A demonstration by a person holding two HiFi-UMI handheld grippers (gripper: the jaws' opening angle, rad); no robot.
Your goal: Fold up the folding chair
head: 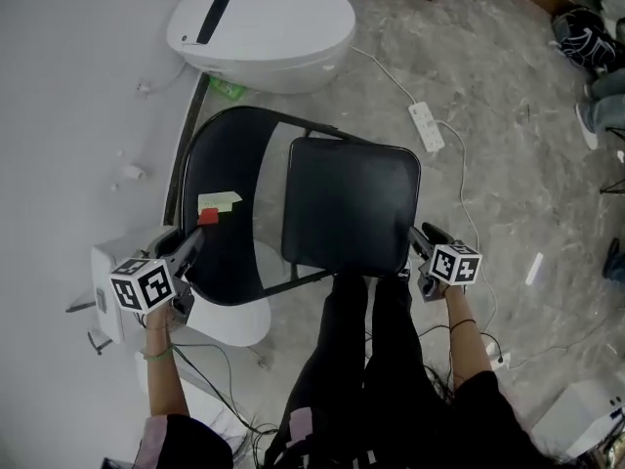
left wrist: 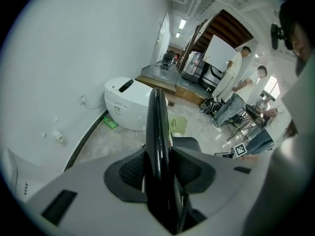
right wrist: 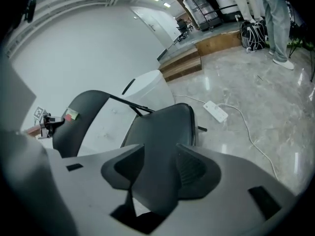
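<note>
A black folding chair stands unfolded on the marble floor. In the head view its curved backrest [head: 229, 154], with a yellow and red sticker, is at the left and its seat [head: 350, 203] is in the middle. My left gripper [head: 193, 245] sits on the backrest's near edge. The left gripper view shows that backrest [left wrist: 158, 132] edge-on, and the left gripper [left wrist: 158, 173] presses it from both sides. My right gripper [head: 420, 240] is at the seat's near right corner. In the right gripper view the seat [right wrist: 157, 132] lies between the spread fingers of the right gripper [right wrist: 157, 171].
A white oval appliance [head: 262, 27] stands behind the chair against the white wall. A power strip [head: 426, 125] and its cable lie right of the seat. My legs in black trousers [head: 361, 360] are close to the seat's front. People stand farther off [left wrist: 236, 82].
</note>
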